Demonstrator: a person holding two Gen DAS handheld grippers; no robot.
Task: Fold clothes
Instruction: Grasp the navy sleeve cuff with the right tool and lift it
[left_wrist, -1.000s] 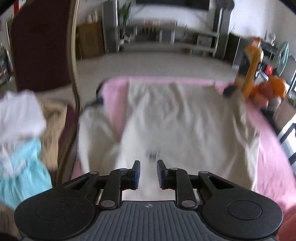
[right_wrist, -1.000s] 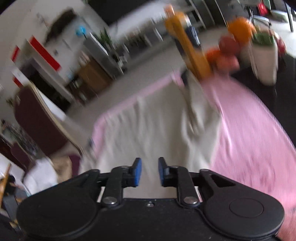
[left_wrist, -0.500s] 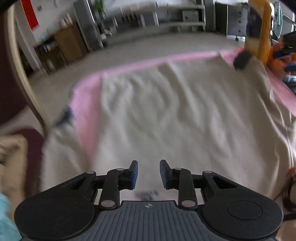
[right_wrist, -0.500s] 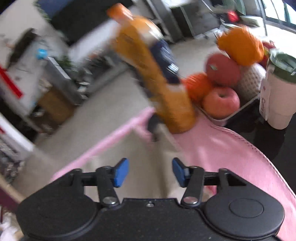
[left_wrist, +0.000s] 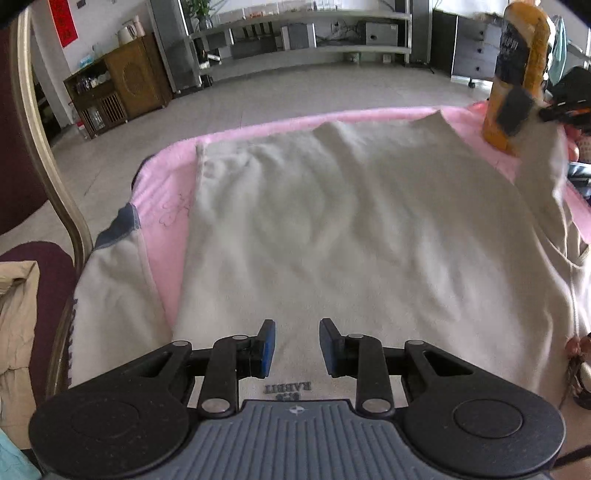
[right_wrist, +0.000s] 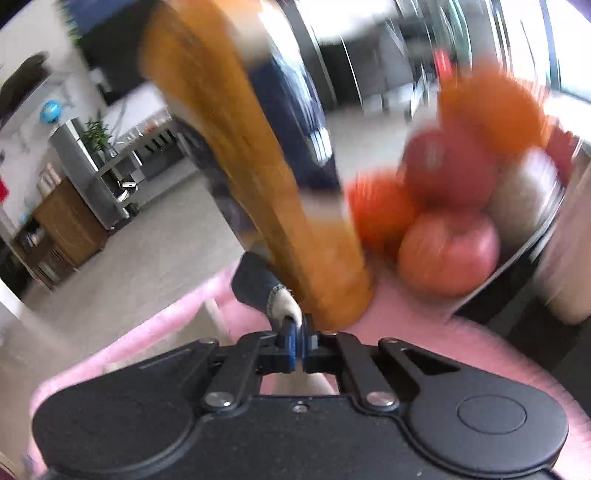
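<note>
On pink blanket (left_wrist: 162, 206): one beige sweatshirt (left_wrist: 351, 236), spread flat, one sleeve gripped.

Garment long axis runs near to far; collar end with printed label lies nearest the left gripper (left_wrist: 297, 349), hem at the far edge. Left sleeve, with dark blue cuff (left_wrist: 120, 225), hangs off the blanket's left side beside a chair (left_wrist: 55, 192). Right sleeve cuff (right_wrist: 258, 282) raised at the far right, by an orange bottle (right_wrist: 258, 184) and a fruit bowl (right_wrist: 461, 206). Left gripper: fingers apart, holding nothing, above the collar area. Right gripper (right_wrist: 297, 345): fingers closed together on the right sleeve just behind its cuff. Change from half a second earlier: right gripper's fingers then stood wide apart short of the cuff, now pinched on it; left gripper little changed.
</note>
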